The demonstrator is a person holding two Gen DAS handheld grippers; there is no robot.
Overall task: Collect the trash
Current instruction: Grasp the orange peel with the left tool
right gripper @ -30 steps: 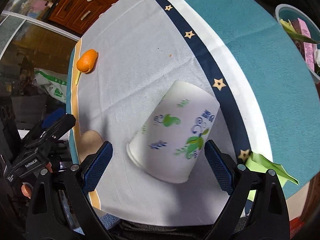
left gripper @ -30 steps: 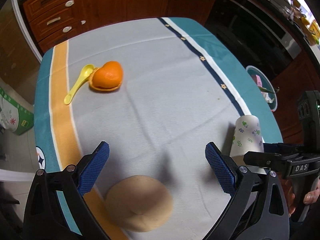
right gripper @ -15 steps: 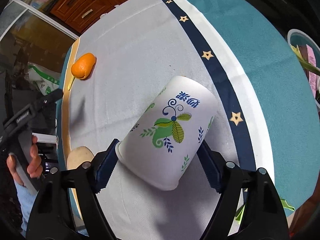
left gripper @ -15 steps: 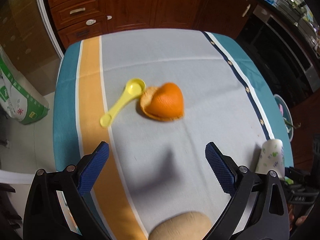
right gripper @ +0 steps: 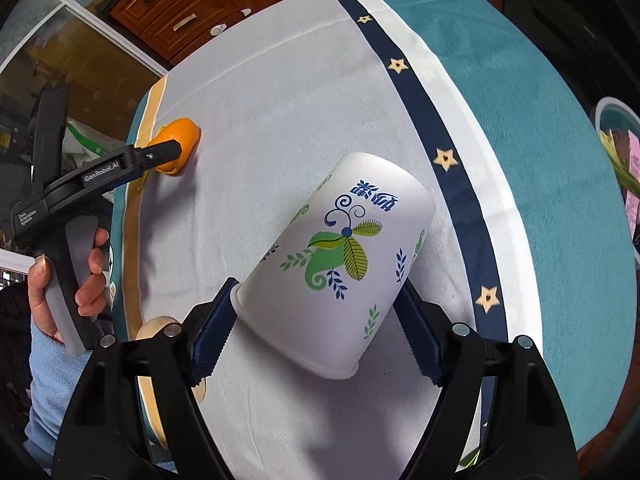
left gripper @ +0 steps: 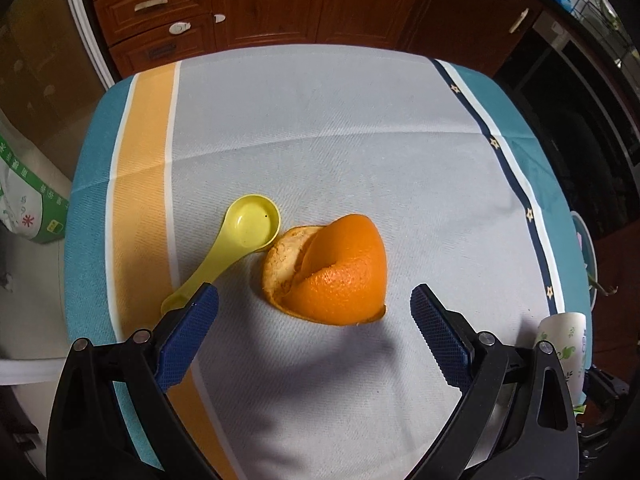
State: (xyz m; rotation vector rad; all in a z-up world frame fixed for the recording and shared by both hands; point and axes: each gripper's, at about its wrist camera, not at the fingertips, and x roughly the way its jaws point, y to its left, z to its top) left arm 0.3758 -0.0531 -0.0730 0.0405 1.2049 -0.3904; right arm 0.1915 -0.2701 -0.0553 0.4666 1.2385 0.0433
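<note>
An orange peel (left gripper: 332,276) lies on the tablecloth (left gripper: 320,140), touching the bowl of a yellow measuring spoon (left gripper: 236,244). My left gripper (left gripper: 314,320) is open, its blue pads just short of the peel on either side. The peel also shows far left in the right wrist view (right gripper: 178,148). My right gripper (right gripper: 316,328) is shut on a white paper cup (right gripper: 340,264) with a green leaf print, tilted on its side above the cloth. The cup also shows at the right edge of the left wrist view (left gripper: 564,344).
A tan round object (right gripper: 154,328) lies near the table's front left edge. A bin holding trash (right gripper: 620,152) stands on the floor beyond the table's right side. Wooden drawers (left gripper: 160,8) stand behind the table. A green and white bag (left gripper: 24,208) sits on the floor at left.
My left gripper has moved forward across the table to the orange peel. My right gripper has closed on the paper cup and lifted it.
</note>
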